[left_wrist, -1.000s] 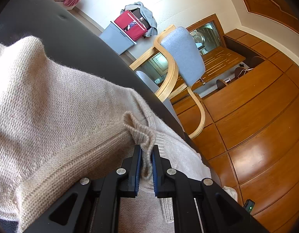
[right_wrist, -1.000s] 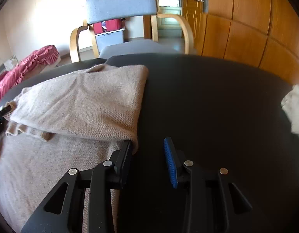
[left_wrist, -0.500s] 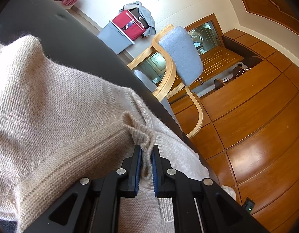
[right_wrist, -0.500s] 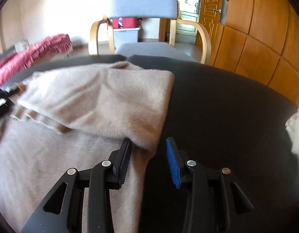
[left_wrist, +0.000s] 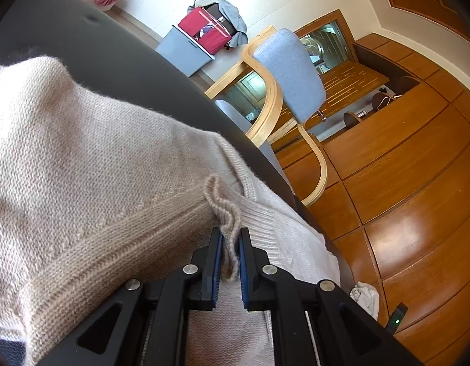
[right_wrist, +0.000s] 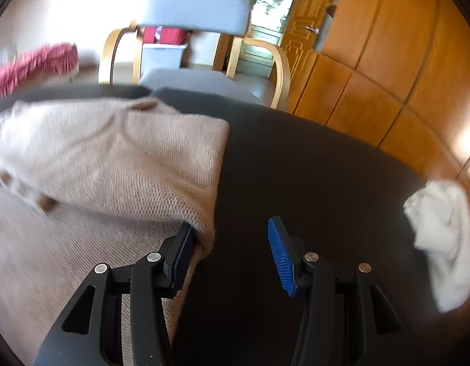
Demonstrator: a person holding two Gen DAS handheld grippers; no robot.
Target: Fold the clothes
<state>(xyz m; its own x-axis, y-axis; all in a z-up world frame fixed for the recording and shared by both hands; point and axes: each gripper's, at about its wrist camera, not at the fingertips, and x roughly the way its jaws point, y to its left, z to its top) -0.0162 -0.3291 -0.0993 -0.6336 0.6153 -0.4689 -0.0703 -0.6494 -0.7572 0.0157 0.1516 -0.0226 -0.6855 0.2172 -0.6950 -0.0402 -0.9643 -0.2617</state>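
Beige sweater lies partly doubled over on the dark surface, left of frame. Left gripper clamped on its ribbed edge; right gripper spread apart beside the fold corner. Risk: thin pinch slipping, loose knit dragging the fold askew.

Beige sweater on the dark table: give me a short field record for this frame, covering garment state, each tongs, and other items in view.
garment: beige knit sweater, partly folded over itself on the dark table
left tongs: shut on the sweater's ribbed edge
right tongs: open, left pad touching the folded corner
other cloth: white cloth at the table's right edge
background: grey-cushioned wooden armchair beyond the table
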